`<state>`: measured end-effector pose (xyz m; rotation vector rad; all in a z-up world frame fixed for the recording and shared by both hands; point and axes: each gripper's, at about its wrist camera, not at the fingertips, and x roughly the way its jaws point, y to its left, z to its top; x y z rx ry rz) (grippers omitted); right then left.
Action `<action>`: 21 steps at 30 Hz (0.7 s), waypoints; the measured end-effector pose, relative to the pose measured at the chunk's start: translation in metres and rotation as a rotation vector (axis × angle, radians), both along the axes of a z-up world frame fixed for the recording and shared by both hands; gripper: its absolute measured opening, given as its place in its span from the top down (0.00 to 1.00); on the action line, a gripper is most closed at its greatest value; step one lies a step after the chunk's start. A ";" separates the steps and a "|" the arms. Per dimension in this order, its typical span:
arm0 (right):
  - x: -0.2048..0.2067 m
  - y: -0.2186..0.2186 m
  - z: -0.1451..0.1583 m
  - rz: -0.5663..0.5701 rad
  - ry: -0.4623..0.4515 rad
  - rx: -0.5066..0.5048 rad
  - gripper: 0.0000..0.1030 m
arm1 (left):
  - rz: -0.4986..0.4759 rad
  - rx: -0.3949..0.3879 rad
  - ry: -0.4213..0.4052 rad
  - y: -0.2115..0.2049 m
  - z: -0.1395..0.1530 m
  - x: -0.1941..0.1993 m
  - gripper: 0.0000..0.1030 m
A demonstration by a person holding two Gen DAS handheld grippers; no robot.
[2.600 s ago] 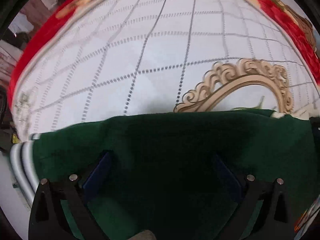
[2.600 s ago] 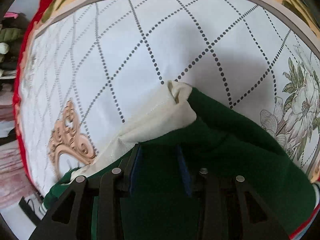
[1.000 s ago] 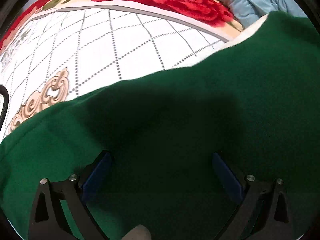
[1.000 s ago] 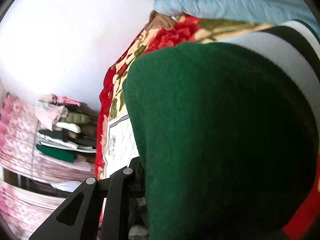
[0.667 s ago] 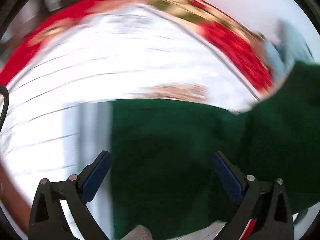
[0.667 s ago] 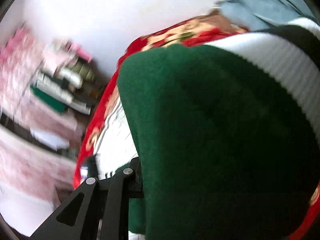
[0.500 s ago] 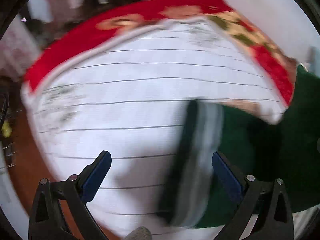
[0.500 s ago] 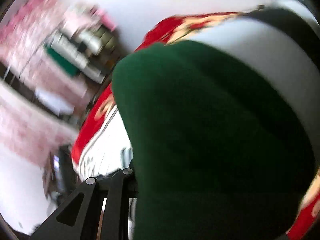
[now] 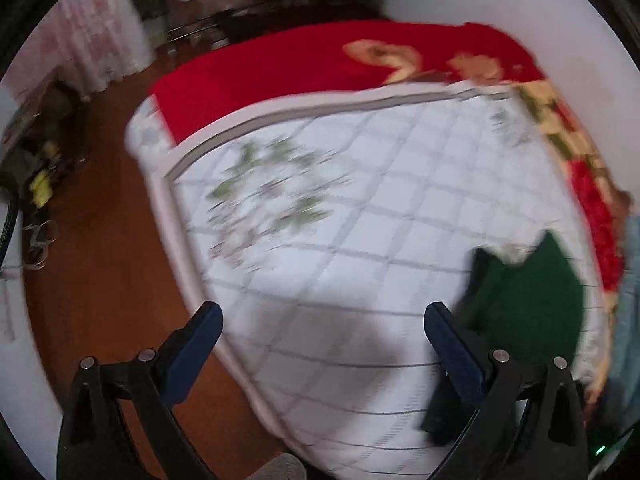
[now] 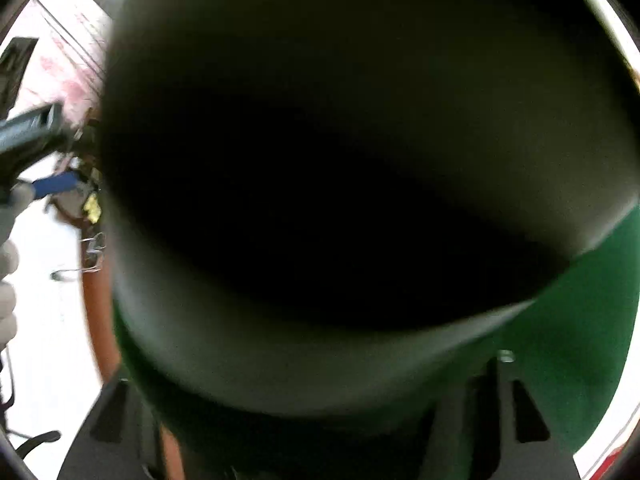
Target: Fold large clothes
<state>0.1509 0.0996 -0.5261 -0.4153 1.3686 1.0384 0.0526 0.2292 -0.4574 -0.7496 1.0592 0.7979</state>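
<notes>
Bedspread (image 9: 360,240) white, red-bordered | floor (image 9: 100,260) brown | left fingers (image 9: 320,332) released | right fingers hidden, unclear

A bed (image 9: 360,240) stands on a reddish-brown floor (image 9: 100,280), covered by a white quilt (image 9: 380,208) with a grey grid pattern, leafy floral prints and a red flowered border (image 9: 280,68). A dark green garment (image 9: 528,300) lies on the quilt near its right edge.

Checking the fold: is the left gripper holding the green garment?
No: the left gripper is open over the quilt, with the garment lying to its right.
</notes>
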 end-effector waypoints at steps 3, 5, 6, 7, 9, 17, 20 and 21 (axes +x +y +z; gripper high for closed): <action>0.009 -0.024 0.018 -0.017 0.167 0.026 0.32 | -0.077 -0.045 -0.098 -0.013 0.019 0.028 0.00; 0.024 -0.050 0.027 -0.097 0.224 0.031 0.32 | -0.125 -0.082 -0.142 -0.029 0.021 0.048 0.00; 0.033 -0.062 0.029 -0.137 0.232 0.024 0.31 | -0.144 -0.098 -0.145 -0.039 0.018 0.058 0.00; 0.048 -0.065 0.034 -0.177 0.238 0.019 0.31 | -0.163 -0.108 -0.137 -0.048 0.013 0.065 0.00; 0.056 -0.112 0.036 -0.290 0.237 -0.007 0.31 | -0.209 -0.102 -0.070 -0.072 -0.003 0.080 0.00; 0.149 -0.210 -0.006 -0.601 0.227 -0.052 0.30 | -0.248 -0.058 0.306 -0.101 -0.116 0.043 0.00; 0.168 -0.204 -0.038 -0.615 0.255 -0.044 0.17 | -0.218 -0.089 0.269 -0.091 -0.118 0.041 0.00; 0.168 -0.205 -0.061 -0.615 0.286 -0.017 0.15 | -0.221 -0.082 0.273 -0.089 -0.117 0.045 0.00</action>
